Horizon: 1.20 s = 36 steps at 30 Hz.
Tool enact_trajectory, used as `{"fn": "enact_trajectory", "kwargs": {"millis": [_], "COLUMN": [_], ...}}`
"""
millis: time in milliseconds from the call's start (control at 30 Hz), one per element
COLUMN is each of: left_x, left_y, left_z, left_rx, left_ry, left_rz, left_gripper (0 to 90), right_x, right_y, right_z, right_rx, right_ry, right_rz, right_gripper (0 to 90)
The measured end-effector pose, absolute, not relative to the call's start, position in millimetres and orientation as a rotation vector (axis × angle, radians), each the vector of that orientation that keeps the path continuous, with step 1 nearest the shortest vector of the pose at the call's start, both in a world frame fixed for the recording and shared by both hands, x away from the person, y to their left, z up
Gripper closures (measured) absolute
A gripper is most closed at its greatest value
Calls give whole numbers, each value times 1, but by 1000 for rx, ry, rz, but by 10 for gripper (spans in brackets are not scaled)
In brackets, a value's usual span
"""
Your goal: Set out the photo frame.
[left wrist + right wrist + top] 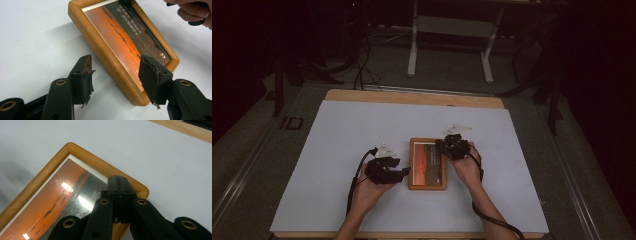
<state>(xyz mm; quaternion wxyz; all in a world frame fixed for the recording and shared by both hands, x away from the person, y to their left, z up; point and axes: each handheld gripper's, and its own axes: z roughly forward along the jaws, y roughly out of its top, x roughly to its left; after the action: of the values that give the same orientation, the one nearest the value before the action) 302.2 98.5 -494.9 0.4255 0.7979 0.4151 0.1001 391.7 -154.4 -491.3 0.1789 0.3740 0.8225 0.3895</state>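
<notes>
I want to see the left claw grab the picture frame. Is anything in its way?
No, nothing visible blocks it. The left gripper is open, and the wooden picture frame lies right in front of its jaws on the white table cover, its near edge in the gap between them. The right gripper is shut, over the frame's far corner.

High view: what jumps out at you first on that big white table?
A wooden picture frame with an orange sunset picture lies flat near the middle of the white table. The left gripper stands open around the frame's near corner, and the right gripper sits shut over a far corner.
</notes>
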Motion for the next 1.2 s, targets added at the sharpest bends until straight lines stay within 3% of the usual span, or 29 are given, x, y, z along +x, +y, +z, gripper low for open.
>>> {"fn": "enact_trajectory", "kwargs": {"millis": [1200], "left_x": [302], "left_y": [101], "left_z": [-491], "left_rx": [1929], "left_ry": [1049], "left_rz": [187], "left_gripper": [402], "right_x": [406], "right_y": [-186], "right_z": [-515], "right_rx": [1262], "right_ry": [2299], "right_rz": [1067], "right_gripper": [900]}}
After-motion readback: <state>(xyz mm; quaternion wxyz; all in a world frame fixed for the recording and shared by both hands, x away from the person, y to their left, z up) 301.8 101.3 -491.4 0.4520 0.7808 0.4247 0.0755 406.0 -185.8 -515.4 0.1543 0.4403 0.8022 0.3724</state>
